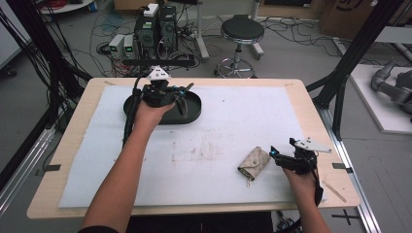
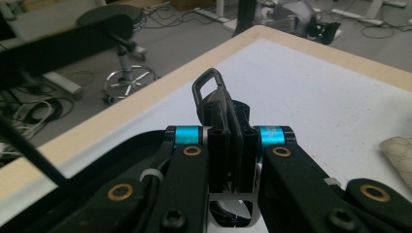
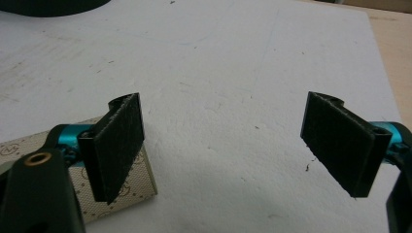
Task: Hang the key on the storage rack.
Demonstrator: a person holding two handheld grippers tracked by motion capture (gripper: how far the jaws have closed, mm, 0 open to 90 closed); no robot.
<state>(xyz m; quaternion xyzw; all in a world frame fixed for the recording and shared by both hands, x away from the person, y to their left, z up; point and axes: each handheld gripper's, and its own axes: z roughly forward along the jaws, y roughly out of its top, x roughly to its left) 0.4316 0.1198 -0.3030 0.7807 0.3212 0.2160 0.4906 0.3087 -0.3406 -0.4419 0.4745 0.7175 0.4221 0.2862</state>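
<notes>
Black and small, a clip [image 2: 214, 104] with a loop at its top is pinched between the fingers [image 2: 219, 145] of the left gripper [image 1: 176, 97], which hangs above a black oval tray [image 1: 194, 110] at the far left of the worktop [image 1: 68, 121]. The fingers are closed tight on the clip's flat lower part, and the loop stands clear above them. It looks like hard plastic or metal: light, stiff, unlikely to crush, but smooth enough to twist in the grip. Holding the flat body, as now, seems the safest place; the loop would likely pivot.

Near the right front of the white mat [image 1: 233, 126] lies a beige patterned pouch [image 1: 254, 164], folded, with a small ring or key at its near end. The right gripper [image 1: 278, 156] rests just beside it, fingers [image 3: 119, 145] spread wide and holding nothing; one finger sits over the pouch's edge in the right gripper view. The pouch looks soft and light, likely to flex, so it is probably best gripped across its folded width.
</notes>
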